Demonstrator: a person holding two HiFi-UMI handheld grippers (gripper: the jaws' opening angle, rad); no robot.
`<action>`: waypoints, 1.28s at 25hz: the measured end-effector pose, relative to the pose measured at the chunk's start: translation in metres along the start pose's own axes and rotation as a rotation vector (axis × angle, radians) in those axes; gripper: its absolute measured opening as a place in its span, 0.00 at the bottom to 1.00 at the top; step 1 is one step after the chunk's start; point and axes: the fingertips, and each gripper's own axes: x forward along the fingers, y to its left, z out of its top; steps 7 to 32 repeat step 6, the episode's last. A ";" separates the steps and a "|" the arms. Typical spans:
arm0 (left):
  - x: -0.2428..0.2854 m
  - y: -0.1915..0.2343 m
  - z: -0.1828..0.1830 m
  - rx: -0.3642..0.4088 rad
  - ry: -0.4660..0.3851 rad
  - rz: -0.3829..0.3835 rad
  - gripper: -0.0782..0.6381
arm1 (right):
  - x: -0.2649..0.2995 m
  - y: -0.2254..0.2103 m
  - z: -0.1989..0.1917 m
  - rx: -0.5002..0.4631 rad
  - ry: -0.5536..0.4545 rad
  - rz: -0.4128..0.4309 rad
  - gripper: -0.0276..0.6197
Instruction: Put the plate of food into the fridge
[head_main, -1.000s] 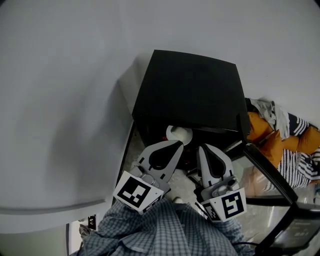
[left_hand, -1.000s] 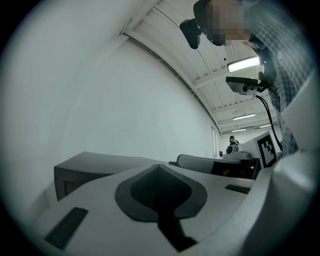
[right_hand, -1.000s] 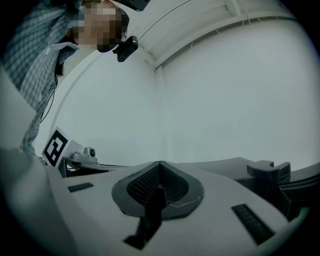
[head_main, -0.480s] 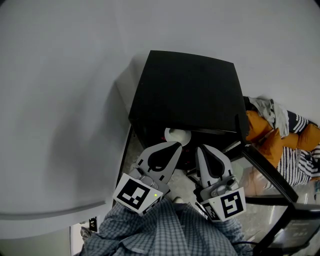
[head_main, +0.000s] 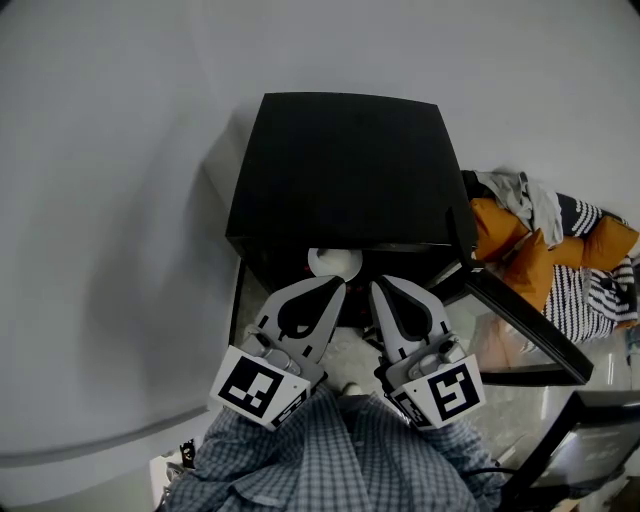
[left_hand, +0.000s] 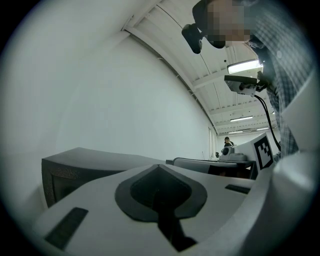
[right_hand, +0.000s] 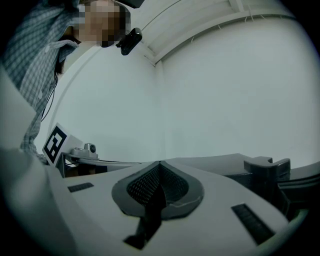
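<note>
Looking down from the head view: plate (head_main: 335, 262) shows as a small white, rounded piece with a curved rim, sitting at the front opening of the black fridge (head_main: 340, 170), just under the front edge of the fridge top. Only part of the plate is visible; the rest is under the top panel. A faint reddish spot sits at its left edge, and the food on it cannot be made out. Fridge door (head_main: 520, 325) is swung open to the right, its panel glossy and reflective. Left gripper (head_main: 335, 283) points into the opening with its tip just below the plate; contact cannot be judged from here. Right gripper (head_main: 380, 285) lies just beside the left one, its tip slightly right of and below the plate and apart from it. In the left gripper view the left gripper's jaws are pressed together, dark pads meeting along one seam with nothing between them, and the fridge top shows grey at left. In the right gripper view the right gripper's jaws are likewise pressed together on nothing. Both marker cubes, left (head_main: 255, 385) and right (head_main: 440, 390), are close to the person's checked shirt (head_main: 340, 455). A heap of orange and striped cloth (head_main: 540, 255) lies right of the fridge, beyond the door.
</note>
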 end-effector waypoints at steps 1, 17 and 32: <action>0.000 0.000 0.000 -0.003 0.002 -0.002 0.12 | 0.001 0.000 0.001 0.006 -0.002 -0.004 0.05; 0.007 0.003 -0.001 -0.006 0.006 -0.016 0.12 | 0.005 -0.003 0.003 0.023 -0.006 -0.017 0.05; 0.007 0.003 -0.001 -0.006 0.006 -0.016 0.12 | 0.005 -0.003 0.003 0.023 -0.006 -0.017 0.05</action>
